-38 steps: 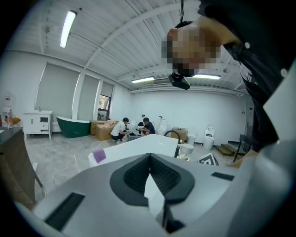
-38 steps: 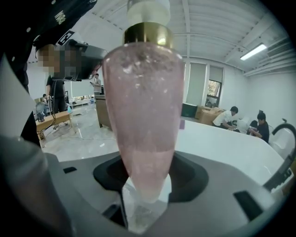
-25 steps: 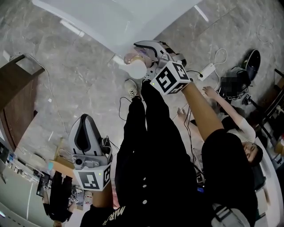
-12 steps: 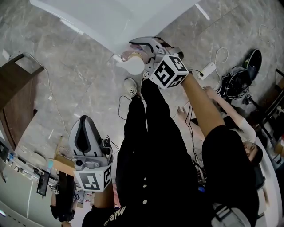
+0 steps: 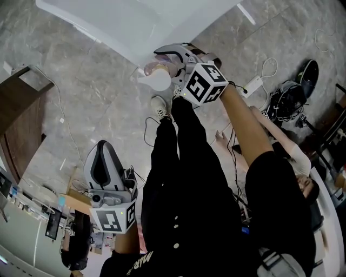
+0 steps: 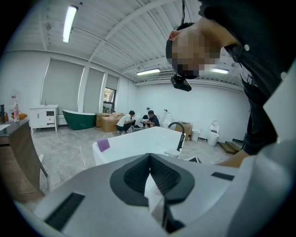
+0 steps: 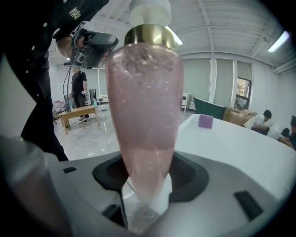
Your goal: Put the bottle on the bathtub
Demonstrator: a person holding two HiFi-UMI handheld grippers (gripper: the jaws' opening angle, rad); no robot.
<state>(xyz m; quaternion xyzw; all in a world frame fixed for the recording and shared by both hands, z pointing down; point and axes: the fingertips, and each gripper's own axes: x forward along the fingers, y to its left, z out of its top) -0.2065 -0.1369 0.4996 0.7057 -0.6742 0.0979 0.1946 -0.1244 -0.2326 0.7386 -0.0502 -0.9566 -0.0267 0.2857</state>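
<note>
**Bottle at the tub's edge, right gripper clamped on**

The white bathtub fills the top of the head view, one corner of it jutting down towards the person's outstretched right arm. At the end of that arm, just beside the corner, the right gripper has its jaws clenched on the narrow foot of the pink bottle. The bottle's long axis runs straight out along the jaws: slim end in the grip, wide shoulder, gold collar and white cap pointing away from the gripper. From above, the cap sits just off the tub's corner, and I cannot tell whether anything touches. The left gripper hangs low by the person's left side, well apart from the tub, jaws pressed together on nothing. Smallest of all, a purple block sits on the rim behind the bottle.
</note>
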